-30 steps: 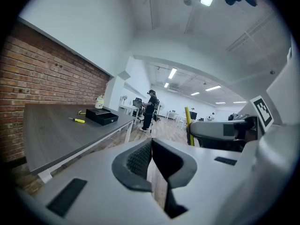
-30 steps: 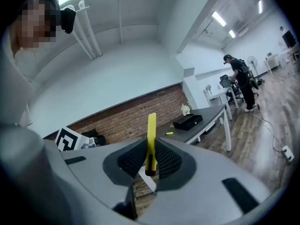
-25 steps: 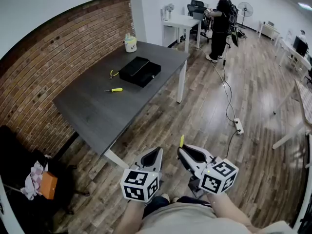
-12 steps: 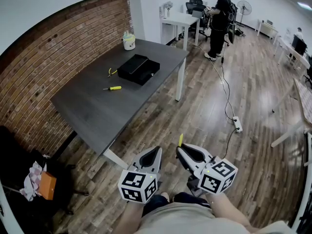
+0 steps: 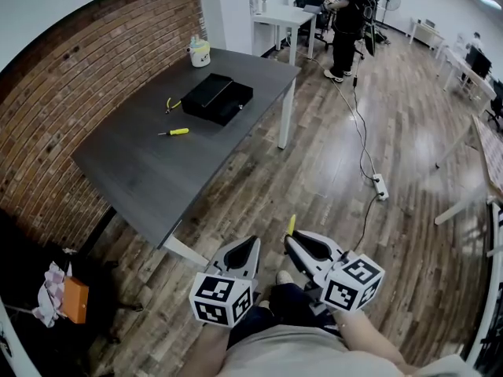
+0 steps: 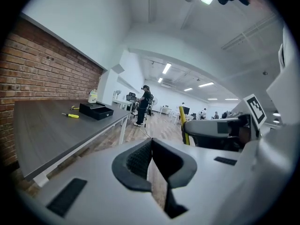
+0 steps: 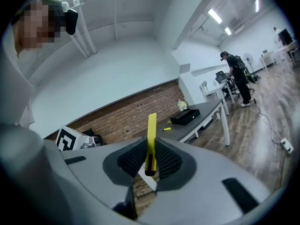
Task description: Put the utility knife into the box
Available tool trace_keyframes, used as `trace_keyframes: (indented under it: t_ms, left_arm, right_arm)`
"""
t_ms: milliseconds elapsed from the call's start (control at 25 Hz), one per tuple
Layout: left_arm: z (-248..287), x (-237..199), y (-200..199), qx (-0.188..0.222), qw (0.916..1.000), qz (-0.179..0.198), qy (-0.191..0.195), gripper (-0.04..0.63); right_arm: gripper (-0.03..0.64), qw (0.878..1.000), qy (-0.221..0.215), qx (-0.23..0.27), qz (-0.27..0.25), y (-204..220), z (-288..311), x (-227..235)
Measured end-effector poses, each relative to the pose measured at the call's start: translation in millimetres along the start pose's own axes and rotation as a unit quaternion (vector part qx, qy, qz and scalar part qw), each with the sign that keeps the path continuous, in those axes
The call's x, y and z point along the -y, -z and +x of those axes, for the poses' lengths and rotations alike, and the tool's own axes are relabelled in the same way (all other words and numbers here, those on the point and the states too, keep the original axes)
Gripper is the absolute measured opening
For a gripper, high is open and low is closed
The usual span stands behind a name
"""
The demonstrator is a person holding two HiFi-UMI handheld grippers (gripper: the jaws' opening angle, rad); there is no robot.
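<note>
- The right gripper [image 7: 150,162] is clenched on a slim yellow plastic utility knife [image 7: 151,134]. Its ribbed black pads press both flat sides, and the knife stands upright with its top poking above the jaws.
- In the head view this gripper sits at lower centre-right, with the knife's yellow tip showing just above it.
- The left gripper [image 6: 151,153], just beside it at lower centre, has its jaws closed together with nothing between them.
- Both grippers hang over the brown wood-plank floor [image 5: 259,187], well apart from the table.
- The dark grey rectangular table [image 5: 141,171] fills the upper left of the head view, against a red brick wall [image 5: 63,108].
- On the table's far half lies the black rectangular box [image 5: 216,99].
- Just left of the box is a small yellow-handled tool [image 5: 168,104], too small to identify. Below it in the frame lies a yellow-handled screwdriver [image 5: 174,132].
- A small white container [image 5: 200,53] stands at the table's far corner.
- A person in dark clothes [image 5: 346,18] stands at top centre beside a white desk [image 5: 283,16].
</note>
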State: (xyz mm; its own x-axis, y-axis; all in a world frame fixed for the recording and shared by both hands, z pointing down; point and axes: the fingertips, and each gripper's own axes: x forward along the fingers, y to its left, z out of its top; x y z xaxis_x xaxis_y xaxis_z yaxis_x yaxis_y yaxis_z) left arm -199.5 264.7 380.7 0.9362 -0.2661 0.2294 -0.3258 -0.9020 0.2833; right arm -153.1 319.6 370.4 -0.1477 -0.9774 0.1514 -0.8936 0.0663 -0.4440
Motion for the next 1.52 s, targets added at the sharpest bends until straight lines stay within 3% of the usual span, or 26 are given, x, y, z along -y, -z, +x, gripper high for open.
trace_keyframes:
  t_ms: [400, 720, 1080, 1520]
  left_arm:
    - [54, -48, -19, 0.007, 0.9993, -0.011, -0.035, 0.02]
    - [130, -87, -61, 0.014, 0.9978, 0.001, -0.065, 0.02]
    - [206, -109, -90, 0.033, 0.9946, -0.013, -0.098, 0.02]
    - [248, -119, -91, 0.013, 0.9942, -0.019, -0.105, 0.02]
  right_arm:
    - [0.063, 1.0, -0.027, 0.001, 0.016, -33, 55, 53]
    - [0.063, 0.999, -0.045, 0.01, 0.01, -98, 104, 123]
    - [0.063, 0.998, -0.061, 0.0, -0.017, -147, 136, 191]
    - [0.063, 0.998, -0.056, -0.004, 0.012, -156, 151, 237]
